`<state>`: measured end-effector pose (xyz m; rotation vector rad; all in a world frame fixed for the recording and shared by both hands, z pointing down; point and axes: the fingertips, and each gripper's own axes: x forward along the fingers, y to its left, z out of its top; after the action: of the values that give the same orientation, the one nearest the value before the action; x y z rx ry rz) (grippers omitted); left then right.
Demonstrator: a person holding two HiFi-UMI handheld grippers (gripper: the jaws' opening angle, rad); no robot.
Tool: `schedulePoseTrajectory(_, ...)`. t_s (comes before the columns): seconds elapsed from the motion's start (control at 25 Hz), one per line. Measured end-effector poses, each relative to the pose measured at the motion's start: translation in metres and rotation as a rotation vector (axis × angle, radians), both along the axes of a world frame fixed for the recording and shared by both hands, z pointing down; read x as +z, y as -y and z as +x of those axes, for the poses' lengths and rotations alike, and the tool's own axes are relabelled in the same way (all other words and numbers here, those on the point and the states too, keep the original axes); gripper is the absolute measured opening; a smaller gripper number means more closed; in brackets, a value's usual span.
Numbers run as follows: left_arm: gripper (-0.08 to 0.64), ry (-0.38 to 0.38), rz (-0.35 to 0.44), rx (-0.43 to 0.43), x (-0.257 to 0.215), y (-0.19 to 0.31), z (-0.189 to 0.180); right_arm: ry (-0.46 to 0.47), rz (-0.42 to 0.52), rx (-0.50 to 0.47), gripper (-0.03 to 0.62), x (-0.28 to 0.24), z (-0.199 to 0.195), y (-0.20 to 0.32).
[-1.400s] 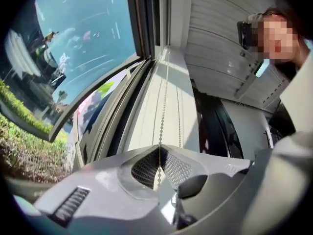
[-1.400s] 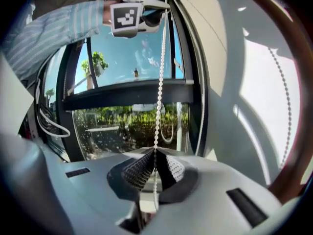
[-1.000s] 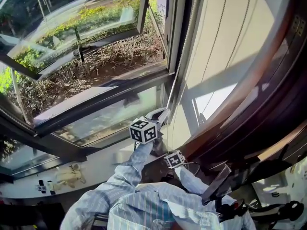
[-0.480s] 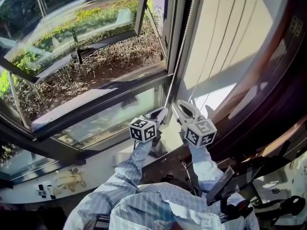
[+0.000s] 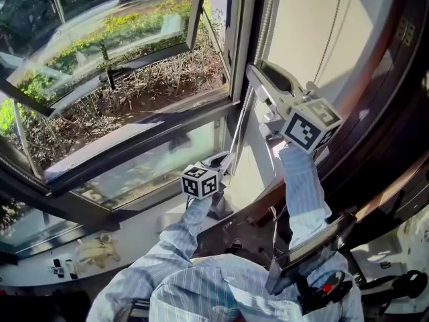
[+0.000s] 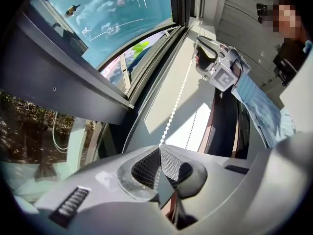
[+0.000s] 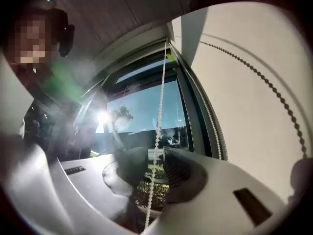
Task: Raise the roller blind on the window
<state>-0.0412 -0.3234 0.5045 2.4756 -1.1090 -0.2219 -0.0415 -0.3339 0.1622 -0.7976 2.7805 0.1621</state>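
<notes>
The left gripper (image 5: 226, 163) sits low beside the glass, its fingers clenched on the bead chain (image 5: 240, 127). Higher up the same chain, the right gripper (image 5: 257, 78) has its fingers released. They have just been opening, and the beads run loose between them. The cream roller blind (image 5: 301, 25) hangs down just right of the open window (image 5: 134, 79).

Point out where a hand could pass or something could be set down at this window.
Bare sill lies between the small clutter at the head view's lower left and the left tongs, shut on the bead chain. Crowded: beside the window frame, where the right tongs, jaws just opening with the chain between them, hang above.
</notes>
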Motion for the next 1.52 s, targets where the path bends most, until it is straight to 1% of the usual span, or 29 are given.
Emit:
schedulePoseTrajectory(0.08,0.006,-0.007,-0.012,-0.001,0.005,-0.002,-0.002,0.007,-0.011,0.015,0.095,-0.004,-0.002,0.005)
schedulePoseTrajectory(0.12,0.006,-0.016,-0.019,-0.001,0.007,-0.003,-0.002,0.009,-0.017,0.031,0.082,-0.003,-0.002,0.009)
schedulePoseTrajectory(0.16,0.006,-0.023,-0.026,0.002,0.008,-0.005,-0.002,0.022,-0.023,0.044,0.022,-0.002,-0.002,0.011)
schedulePoseTrajectory(0.2,0.006,-0.026,-0.030,0.004,0.009,-0.007,-0.001,0.046,-0.030,0.048,0.014,-0.001,-0.001,0.011)
schedulePoseTrajectory(0.32,0.006,-0.030,-0.028,0.003,0.012,-0.009,0.001,0.135,-0.034,0.062,0.009,0.002,0.010,0.010)
schedulePoseTrajectory(0.4,0.006,-0.025,-0.041,0.004,0.016,-0.007,0.003,0.150,-0.012,0.106,0.008,0.008,0.016,0.012)
schedulePoseTrajectory(0.44,0.006,-0.008,-0.055,0.008,0.021,-0.006,0.004,0.136,-0.001,0.130,0.008,0.014,0.016,0.013)
schedulePoseTrajectory(0.52,0.006,0.037,-0.105,0.020,0.041,-0.006,0.008,0.081,0.004,0.181,0.006,0.034,0.014,0.017)
schedulePoseTrajectory(0.56,0.006,0.053,-0.145,0.028,0.056,-0.008,0.009,0.053,-0.005,0.203,0.006,0.050,0.013,0.018)
schedulePoseTrajectory(0.64,0.006,0.078,-0.243,0.046,0.094,-0.018,0.009,0.015,-0.048,0.226,0.006,0.090,0.011,0.021)
schedulePoseTrajectory(0.76,0.006,0.162,-0.378,0.074,0.155,-0.046,0.003,-0.009,-0.139,0.241,0.006,0.159,0.010,0.016)
schedulePoseTrajectory(0.84,0.006,0.200,-0.437,0.078,0.186,-0.067,-0.004,-0.023,-0.199,0.241,0.006,0.199,0.008,0.006)
schedulePoseTrajectory(0.96,0.006,0.210,-0.483,0.065,0.212,-0.085,-0.013,-0.058,-0.288,0.227,0.006,0.249,0.002,-0.008)
schedulePoseTrajectory(1.04,0.006,0.225,-0.483,0.060,0.218,-0.089,-0.017,-0.102,-0.349,0.229,0.006,0.284,-0.004,-0.013)
schedulePoseTrajectory(1.12,0.006,0.233,-0.467,0.052,0.218,-0.090,-0.021,-0.161,-0.412,0.240,0.006,0.321,-0.010,-0.015)
schedulePoseTrajectory(1.24,0.006,0.230,-0.439,0.039,0.213,-0.088,-0.026,-0.251,-0.476,0.278,0.006,0.369,-0.011,-0.013)
schedulePoseTrajectory(1.32,0.008,0.219,-0.414,0.039,0.205,-0.088,-0.027,-0.292,-0.485,0.308,0.006,0.385,-0.009,-0.011)
schedulePoseTrajectory(1.4,0.008,0.204,-0.382,0.033,0.196,-0.088,-0.029,-0.321,-0.462,0.323,0.006,0.387,-0.010,-0.010)
schedulePoseTrajectory(1.52,0.009,0.204,-0.297,-0.006,0.177,-0.089,-0.034,-0.327,-0.460,0.313,0.008,0.382,-0.011,-0.012)
